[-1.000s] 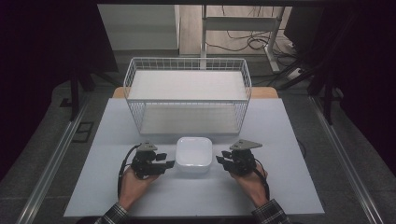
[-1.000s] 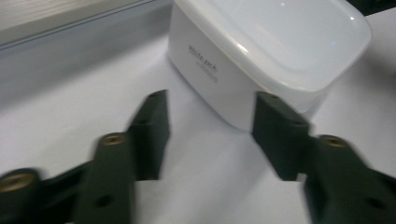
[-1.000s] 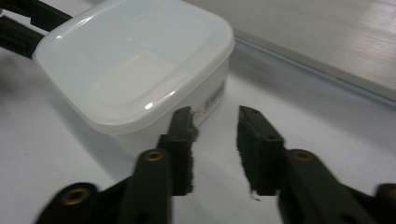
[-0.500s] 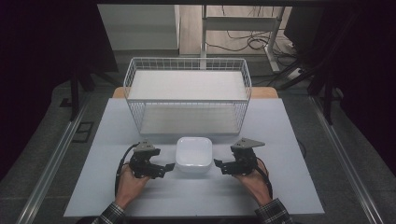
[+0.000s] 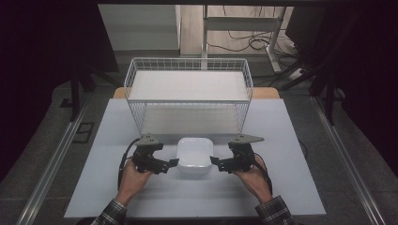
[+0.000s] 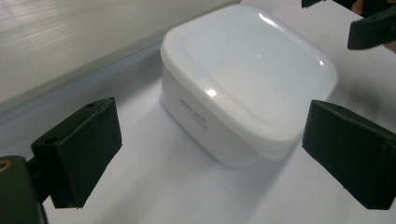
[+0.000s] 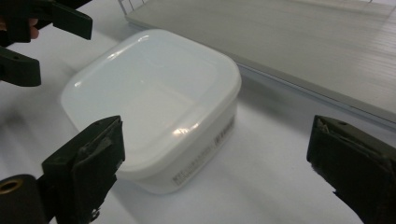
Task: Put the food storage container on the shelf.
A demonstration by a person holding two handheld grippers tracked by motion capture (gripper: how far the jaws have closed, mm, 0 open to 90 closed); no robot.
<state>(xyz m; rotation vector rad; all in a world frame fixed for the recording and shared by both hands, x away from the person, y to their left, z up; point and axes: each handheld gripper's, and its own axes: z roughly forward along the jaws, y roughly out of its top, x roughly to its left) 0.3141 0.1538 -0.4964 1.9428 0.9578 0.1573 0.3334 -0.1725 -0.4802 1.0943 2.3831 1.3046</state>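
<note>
High view: we see a white lidded container [image 5: 193, 156] sitting on the worktop [image 5: 291, 140], lower centre of frame, just in front of a wire basket [image 5: 187, 93] w/ a pale board inside. Left tool [image 5: 172, 162] sits at the container's left side, right tool [image 5: 215, 161] at its right side; both point inward at it, close but w/ a small gap showing.

Left gripper view: the container [image 6: 243, 88] fills centre to upper right, lid on, upright. We see the left tool [image 6: 210, 154] w/ jaws spread wide, having just been opening; the container's near corner lies between them, no pad pressing on it. Right tool's jaws show at upper right.

Right gripper view: container [image 7: 154, 102] at centre-left. Right tool [image 7: 217, 163] likewise spread wide, having just been opening; the near corner sits between the jaws, not gripped. Basket's board runs across the upper right.
</note>
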